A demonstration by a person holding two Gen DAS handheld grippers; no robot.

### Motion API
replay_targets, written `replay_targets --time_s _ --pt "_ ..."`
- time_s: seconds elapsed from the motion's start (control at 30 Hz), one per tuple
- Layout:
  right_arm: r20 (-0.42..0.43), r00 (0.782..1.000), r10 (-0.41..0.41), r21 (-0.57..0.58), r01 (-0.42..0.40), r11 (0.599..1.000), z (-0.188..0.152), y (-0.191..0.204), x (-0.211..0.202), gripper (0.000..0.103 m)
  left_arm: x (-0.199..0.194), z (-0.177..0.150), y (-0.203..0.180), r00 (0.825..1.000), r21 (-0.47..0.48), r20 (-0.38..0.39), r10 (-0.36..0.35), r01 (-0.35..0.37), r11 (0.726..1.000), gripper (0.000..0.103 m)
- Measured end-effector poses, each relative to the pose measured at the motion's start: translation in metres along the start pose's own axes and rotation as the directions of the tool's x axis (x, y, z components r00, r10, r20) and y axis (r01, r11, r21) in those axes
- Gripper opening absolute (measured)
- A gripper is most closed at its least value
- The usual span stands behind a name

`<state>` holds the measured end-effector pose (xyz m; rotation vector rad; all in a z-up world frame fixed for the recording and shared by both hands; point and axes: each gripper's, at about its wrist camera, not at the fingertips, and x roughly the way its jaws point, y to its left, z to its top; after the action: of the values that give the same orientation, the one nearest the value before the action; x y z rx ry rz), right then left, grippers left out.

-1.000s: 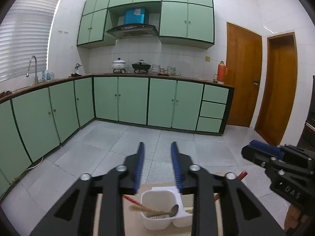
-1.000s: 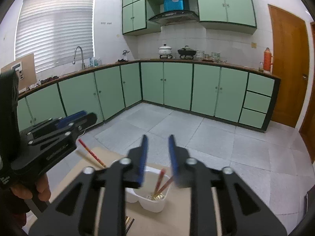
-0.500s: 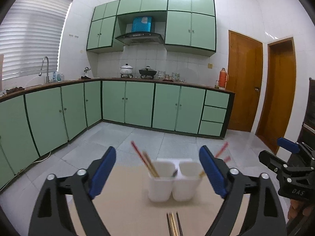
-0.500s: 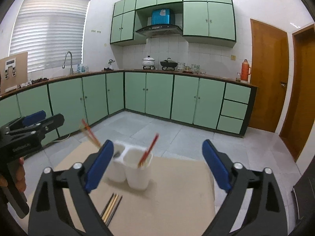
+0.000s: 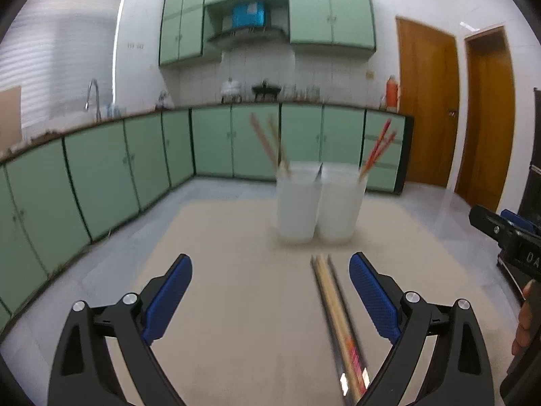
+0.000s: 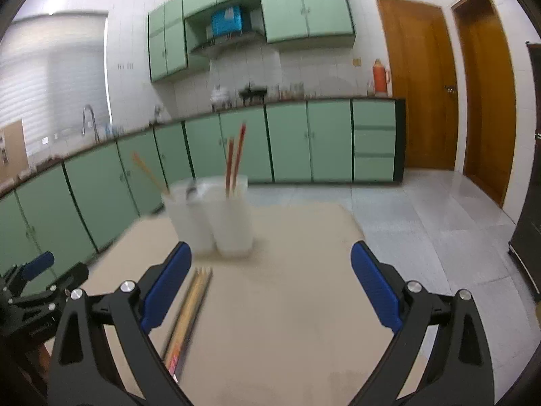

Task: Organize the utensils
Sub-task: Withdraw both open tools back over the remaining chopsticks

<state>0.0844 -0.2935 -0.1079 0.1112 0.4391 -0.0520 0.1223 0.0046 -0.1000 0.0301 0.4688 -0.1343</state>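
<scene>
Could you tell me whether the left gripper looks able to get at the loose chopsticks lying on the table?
Probably yes: the left gripper is opening with nothing between its fingers, and the chopsticks lie flat just ahead, near its right finger, with nothing in the way.

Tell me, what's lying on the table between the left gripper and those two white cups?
A bundle of loose chopsticks lies flat on the table, short of the white cups and beside the left gripper's right finger; the left wrist view shows it.

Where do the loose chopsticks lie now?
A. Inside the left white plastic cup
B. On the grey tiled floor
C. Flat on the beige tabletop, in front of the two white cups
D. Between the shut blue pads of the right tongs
C: the bundle of loose chopsticks lies flat on the beige tabletop, nearer the camera than the two white plastic cups.
</scene>
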Motion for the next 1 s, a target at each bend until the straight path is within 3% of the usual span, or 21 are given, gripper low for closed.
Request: replay_targets --time_s 0.17,0.27,0.53,0.6,1.0 --pt "-0.109 0.994 0.009 -0.032 -0.012 0.999 -0.037 0.011 0.005 0.092 0.002 -0.027 0.012 0.996 -0.024 -0.084 0.009 -0.011 1.0 0.09" --pt "-0.16 0.987 0.026 -0.049 -0.034 0.998 -0.052 0.021 0.008 0.082 0.0 -0.04 0.015 0.993 -0.02 -0.117 0.007 -0.01 1.0 0.086" --pt "-0.281 0.956 0.083 -0.108 -0.117 0.987 -0.089 0.052 0.009 0.073 -0.002 -0.061 0.019 0.985 -0.019 -0.174 0.002 -0.006 1.0 0.082" --pt "-0.301 0.949 0.093 -0.118 -0.133 0.984 -0.097 0.056 0.007 0.069 -0.002 -0.065 0.019 0.983 -0.022 -0.183 0.004 -0.008 1.0 0.082" --pt "-0.362 0.923 0.128 -0.19 -0.208 0.96 -0.111 0.085 0.007 0.066 0.001 -0.074 0.032 0.977 -0.049 -0.215 0.014 -0.025 0.998 0.082"
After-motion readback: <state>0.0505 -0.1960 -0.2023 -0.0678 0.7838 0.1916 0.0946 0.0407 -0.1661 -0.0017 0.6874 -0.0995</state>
